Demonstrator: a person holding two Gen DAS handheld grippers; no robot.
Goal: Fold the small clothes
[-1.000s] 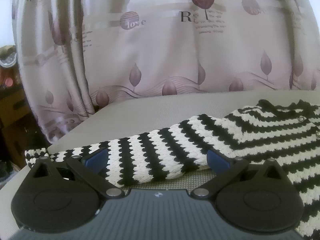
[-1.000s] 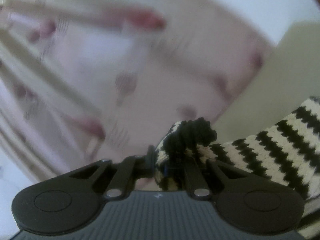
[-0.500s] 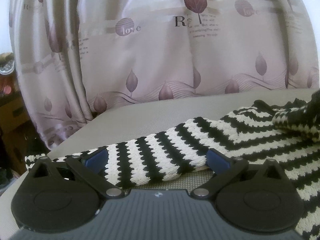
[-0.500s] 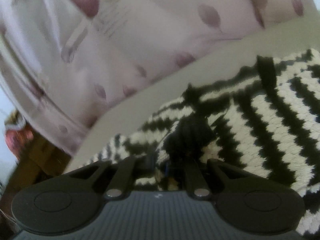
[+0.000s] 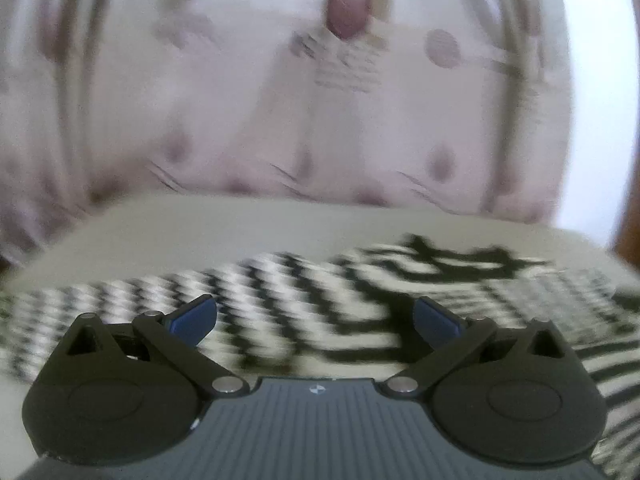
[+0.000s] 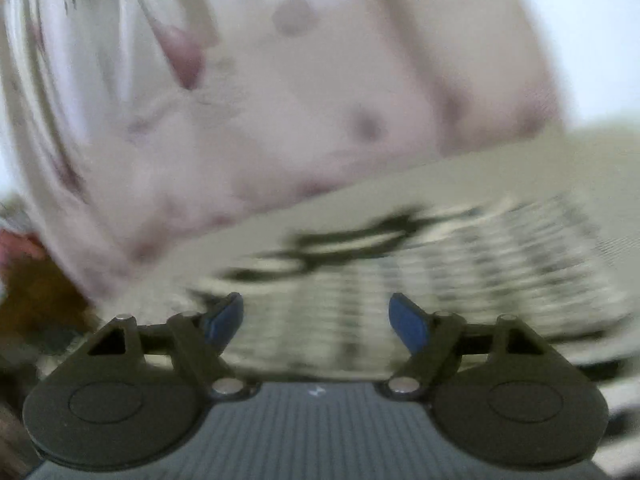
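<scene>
A small black-and-white striped knit sweater (image 5: 320, 304) lies flat on a grey surface (image 5: 248, 224); both views are motion-blurred. My left gripper (image 5: 314, 316) is open and empty, its blue pads (image 5: 192, 316) held above the sweater's near part. My right gripper (image 6: 316, 318) is also open and empty, hovering over the sweater (image 6: 460, 276), whose dark neckline (image 6: 360, 236) shows ahead of it.
A pale pink curtain with leaf prints (image 5: 320, 100) hangs behind the grey surface; it also shows in the right wrist view (image 6: 280, 100). Brown furniture (image 6: 36, 296) stands at the left of the right wrist view.
My right gripper has opened and let go of the sweater fold it held. Both grippers have shifted quickly, and the left one now faces the sweater's neckline.
</scene>
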